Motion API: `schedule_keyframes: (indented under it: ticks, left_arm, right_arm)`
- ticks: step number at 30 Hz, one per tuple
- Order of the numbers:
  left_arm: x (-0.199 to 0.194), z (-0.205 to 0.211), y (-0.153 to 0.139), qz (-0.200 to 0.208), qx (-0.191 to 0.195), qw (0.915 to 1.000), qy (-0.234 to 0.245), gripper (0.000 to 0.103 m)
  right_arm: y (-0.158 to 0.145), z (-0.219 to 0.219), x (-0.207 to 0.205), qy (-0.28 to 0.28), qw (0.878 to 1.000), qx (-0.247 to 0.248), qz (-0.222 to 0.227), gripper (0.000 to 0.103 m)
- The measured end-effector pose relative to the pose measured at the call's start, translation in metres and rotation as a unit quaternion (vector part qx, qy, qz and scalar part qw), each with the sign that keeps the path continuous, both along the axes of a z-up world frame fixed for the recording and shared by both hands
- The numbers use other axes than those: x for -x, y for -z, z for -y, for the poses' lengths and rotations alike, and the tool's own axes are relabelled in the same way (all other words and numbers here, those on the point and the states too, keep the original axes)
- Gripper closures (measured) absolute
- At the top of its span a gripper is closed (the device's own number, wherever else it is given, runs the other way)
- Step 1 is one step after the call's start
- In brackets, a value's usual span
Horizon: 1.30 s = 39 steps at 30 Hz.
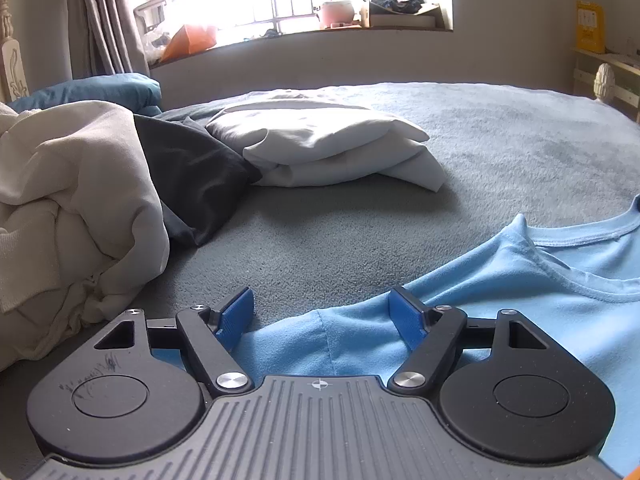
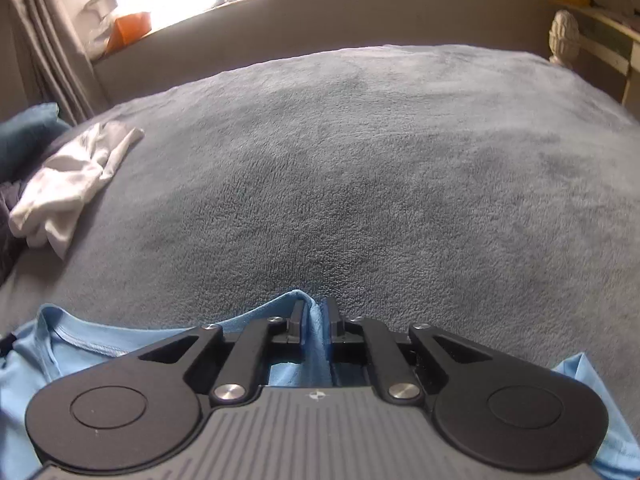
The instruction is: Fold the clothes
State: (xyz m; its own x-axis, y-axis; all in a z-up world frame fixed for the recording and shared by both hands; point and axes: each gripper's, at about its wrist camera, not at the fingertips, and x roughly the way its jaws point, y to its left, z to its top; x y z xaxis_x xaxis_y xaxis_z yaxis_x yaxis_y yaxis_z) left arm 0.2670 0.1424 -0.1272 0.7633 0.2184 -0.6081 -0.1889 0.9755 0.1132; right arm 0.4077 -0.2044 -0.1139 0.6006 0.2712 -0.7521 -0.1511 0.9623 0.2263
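T-shirt (image 1: 500, 300) lies near on the bed (image 1: 480, 140); right gripper (image 2: 315, 322) pinches its edge, left gripper (image 1: 324, 312) spread wide above the sleeve, so a one-sided pull could skew it

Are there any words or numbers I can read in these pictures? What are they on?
None can be read.
yellow sign on the wall by the shelf: dark print, too small and blurred to read.
left gripper: scratchy marks on its round cover, not letters; a small crosshair symbol, no words.
light blue T-shirt: no print showing.
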Motion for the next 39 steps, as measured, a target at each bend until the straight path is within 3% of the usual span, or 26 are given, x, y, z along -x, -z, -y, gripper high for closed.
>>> schedule_keyframes:
  ticks: [2,4,8,13,21,24,29,33,37,39]
  left_arm:
    - [-0.001,-0.002,0.000,-0.003,0.005,1.0000,-0.006,0.021]
    - [0.000,-0.008,-0.002,-0.005,0.023,0.9997,-0.012,0.015]
    - [0.003,-0.020,-0.010,-0.004,0.059,0.9980,-0.022,0.012]
    - [0.029,-0.039,-0.049,0.032,0.087,0.9953,-0.027,0.012]
    - [0.102,-0.095,-0.116,0.057,0.092,0.9905,-0.085,0.011]
    - [0.134,-0.117,-0.121,0.047,0.100,0.9884,-0.104,0.011]
    - [0.164,-0.131,-0.092,-0.008,0.153,0.9847,-0.083,0.012]
    - [0.167,-0.130,-0.058,-0.035,0.207,0.9754,-0.067,0.020]
    - [0.160,-0.137,-0.031,-0.045,0.277,0.9554,-0.091,0.038]
    - [0.160,-0.145,-0.020,-0.043,0.311,0.9430,-0.110,0.044]
  right_arm:
    - [-0.008,0.012,0.005,0.025,0.999,-0.041,-0.004,0.070]
    - [-0.018,0.020,0.016,0.037,0.997,-0.066,0.001,0.065]
    - [-0.040,0.027,0.043,0.038,0.992,-0.117,0.002,0.065]
    - [-0.075,0.021,0.076,0.020,0.981,-0.192,0.001,0.065]
    - [-0.128,-0.045,0.134,-0.058,0.961,-0.270,-0.018,0.065]
    - [-0.143,-0.074,0.150,-0.091,0.952,-0.291,-0.023,0.065]
    - [-0.152,-0.129,0.164,-0.128,0.950,-0.277,-0.067,0.065]
    - [-0.142,-0.183,0.174,-0.153,0.957,-0.220,-0.112,0.065]
    - [-0.124,-0.234,0.185,-0.181,0.959,-0.169,-0.136,0.065]
    - [-0.116,-0.260,0.196,-0.226,0.957,-0.134,-0.123,0.065]
